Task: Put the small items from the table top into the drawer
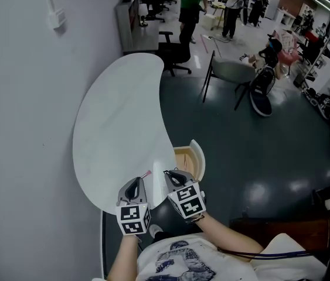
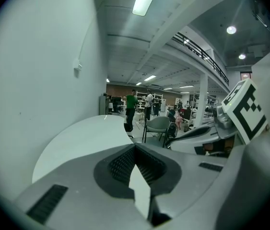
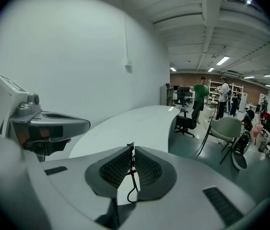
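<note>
In the head view both grippers hover at the near end of the white curved table [image 1: 118, 127]. My right gripper [image 1: 168, 174] sits beside the open wooden drawer [image 1: 196, 156]. In the right gripper view it [image 3: 132, 151] is shut on a thin black wire item [image 3: 134, 178] that hangs down between the ribbed pads. My left gripper [image 1: 139, 180] is over the table's near edge; in its own view its jaws [image 2: 135, 150] meet with nothing seen between them. A small pink thing [image 1: 146, 174] shows just by its tip; whether they touch I cannot tell.
A grey wall runs along the table's left side. Past the far end stand a black office chair [image 1: 173, 51] and a grey chair [image 1: 232, 72]. People stand far back in the room. Dark floor lies right of the drawer.
</note>
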Demonstrator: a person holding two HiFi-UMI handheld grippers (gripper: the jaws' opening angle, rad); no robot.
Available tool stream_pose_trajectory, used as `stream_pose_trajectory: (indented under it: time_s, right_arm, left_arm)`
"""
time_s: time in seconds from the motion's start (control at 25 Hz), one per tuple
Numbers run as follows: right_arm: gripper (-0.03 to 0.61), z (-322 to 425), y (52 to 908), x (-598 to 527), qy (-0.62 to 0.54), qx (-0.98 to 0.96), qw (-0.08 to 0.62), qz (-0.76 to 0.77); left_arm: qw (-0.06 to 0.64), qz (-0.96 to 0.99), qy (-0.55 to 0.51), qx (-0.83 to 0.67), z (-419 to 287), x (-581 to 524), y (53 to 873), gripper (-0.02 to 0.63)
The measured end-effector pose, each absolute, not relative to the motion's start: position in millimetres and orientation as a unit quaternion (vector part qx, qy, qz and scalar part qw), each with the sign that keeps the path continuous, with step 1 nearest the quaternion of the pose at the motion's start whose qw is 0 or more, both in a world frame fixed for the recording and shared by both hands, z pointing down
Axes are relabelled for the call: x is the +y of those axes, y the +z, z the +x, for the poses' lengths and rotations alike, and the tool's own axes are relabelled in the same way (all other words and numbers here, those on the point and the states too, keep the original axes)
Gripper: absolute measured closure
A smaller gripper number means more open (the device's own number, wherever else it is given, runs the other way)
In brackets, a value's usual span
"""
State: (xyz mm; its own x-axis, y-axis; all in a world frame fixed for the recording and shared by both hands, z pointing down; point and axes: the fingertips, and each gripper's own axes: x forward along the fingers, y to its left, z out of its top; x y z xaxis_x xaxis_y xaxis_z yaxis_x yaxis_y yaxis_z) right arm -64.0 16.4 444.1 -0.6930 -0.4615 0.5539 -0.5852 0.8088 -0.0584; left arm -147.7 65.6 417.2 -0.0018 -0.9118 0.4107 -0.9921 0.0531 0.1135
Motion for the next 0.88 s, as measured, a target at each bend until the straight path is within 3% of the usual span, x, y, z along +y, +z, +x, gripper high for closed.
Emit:
stream_pose_trajectory:
  time_s: [0.88]
  right_arm:
    - [0.537,133.5,461.3,-90.1,0.139,-0.919,0.248,0.274]
  left_arm:
    - [0.182,0.675,0.134,-0.702,49.5,-44.8,428.4,0.594]
